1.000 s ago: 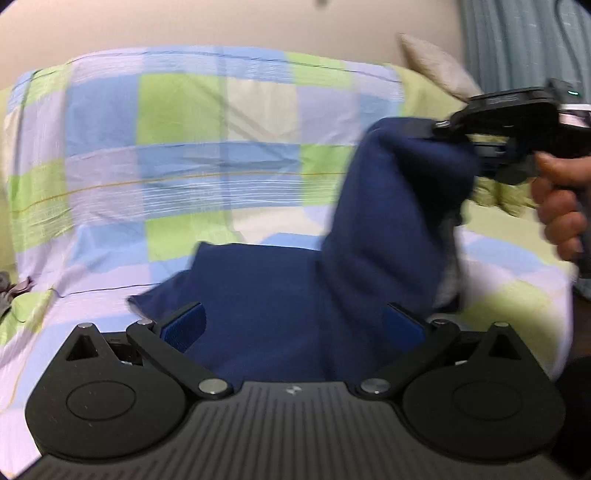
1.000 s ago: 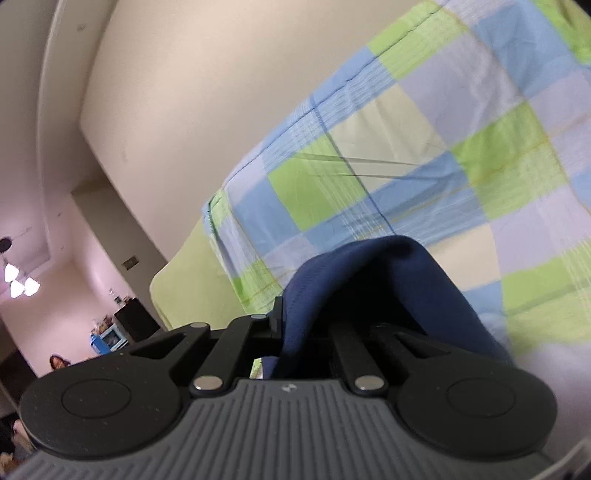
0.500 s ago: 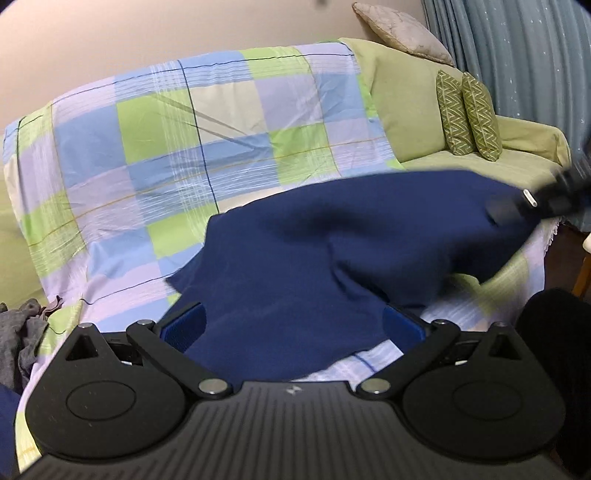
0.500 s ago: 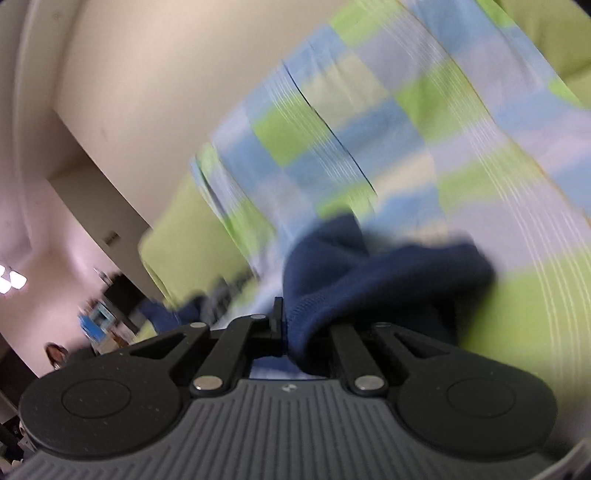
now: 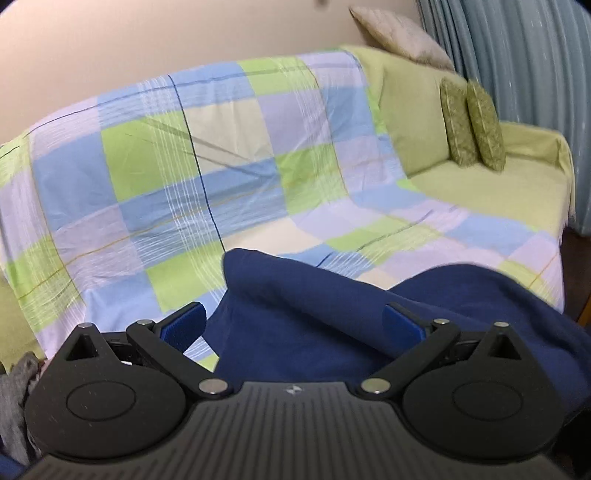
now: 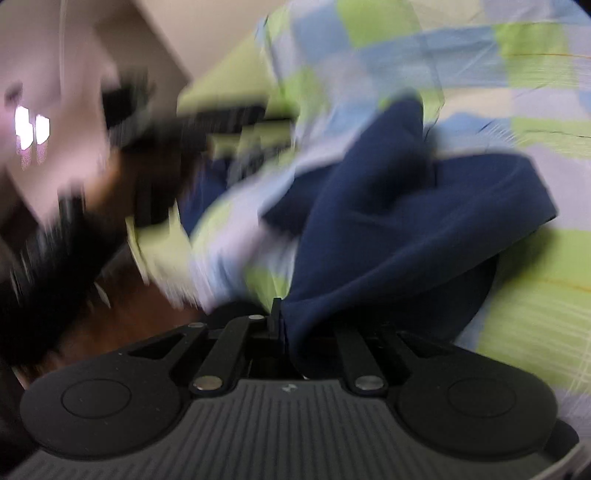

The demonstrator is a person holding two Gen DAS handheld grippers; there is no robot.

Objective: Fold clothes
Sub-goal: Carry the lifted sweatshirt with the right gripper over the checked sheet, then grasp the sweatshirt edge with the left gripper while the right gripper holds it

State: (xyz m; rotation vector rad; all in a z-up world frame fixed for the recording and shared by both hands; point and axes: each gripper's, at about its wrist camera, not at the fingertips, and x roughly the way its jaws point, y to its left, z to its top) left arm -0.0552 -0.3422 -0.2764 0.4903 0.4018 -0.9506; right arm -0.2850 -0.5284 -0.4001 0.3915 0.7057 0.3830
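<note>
Navy garment (image 6: 388, 221) pinched in opening right tongs (image 6: 295, 325); left tongs (image 5: 293, 325) wide.

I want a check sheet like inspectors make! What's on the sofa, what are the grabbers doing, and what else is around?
Surface: sofa under a checked sheet, green cover bare at the far end.
Job's things: navy garment rumpled on the sheet, not yet folded flat.
Clutter: grey cloth at the left edge; two patterned green cushions; beige pillow on the backrest.
Grippers: left gripper open, fingers wide over the garment, not pinching. Right gripper has navy cloth between its fingers; jaws are opening.
Cables: nothing seen.
Surroundings: beige wall, blue-grey curtain, dark floor; right view is blurred.
</note>
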